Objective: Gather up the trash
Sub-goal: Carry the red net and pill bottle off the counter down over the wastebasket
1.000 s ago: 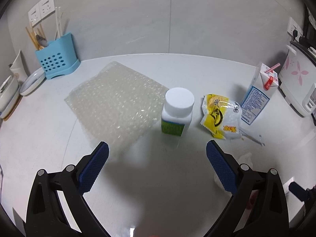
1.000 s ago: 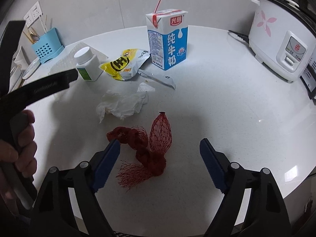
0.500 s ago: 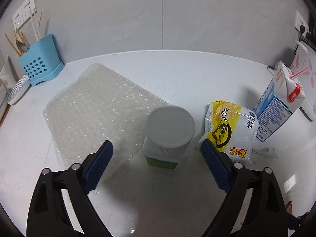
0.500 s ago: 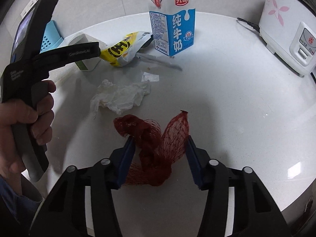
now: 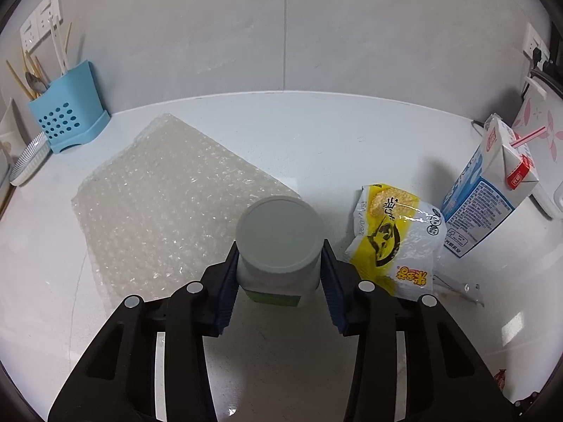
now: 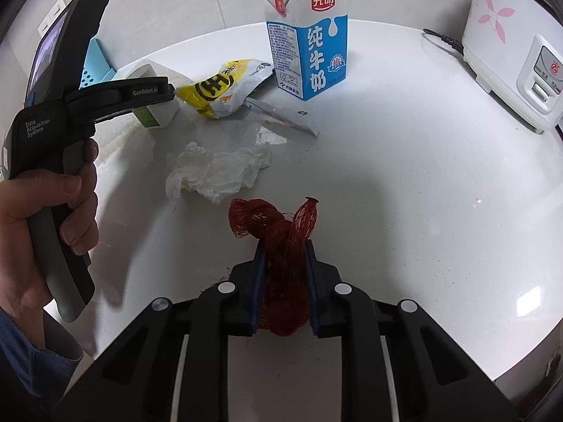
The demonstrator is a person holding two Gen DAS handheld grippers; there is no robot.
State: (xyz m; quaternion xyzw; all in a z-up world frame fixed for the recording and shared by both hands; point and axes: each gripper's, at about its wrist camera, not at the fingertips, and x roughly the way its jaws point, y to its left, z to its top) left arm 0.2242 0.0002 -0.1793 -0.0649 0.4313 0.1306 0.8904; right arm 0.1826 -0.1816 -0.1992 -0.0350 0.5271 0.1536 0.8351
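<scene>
Red mesh net bag [image 6: 285, 246]: clamped between right gripper [image 6: 284, 274] pads, near counter edge. White pill bottle [image 5: 278, 246]: gripped by left gripper [image 5: 279, 281], beside bubble wrap [image 5: 169, 211] and yellow snack packet [image 5: 397, 242].

The left gripper [image 5: 279, 274] points forward and slightly down, its two blue-padded fingers [image 5: 229, 281] drawn in and pressing the sides of a white pill bottle [image 5: 279, 246]. The person's left hand [image 6: 52, 218] wraps its handle, fingers curled around the front of the grip. The right gripper [image 6: 283, 281] reaches forward low over the counter, both blue pads squeezed close together against a bunched red mesh bag [image 6: 281, 246] caught between them.
</scene>
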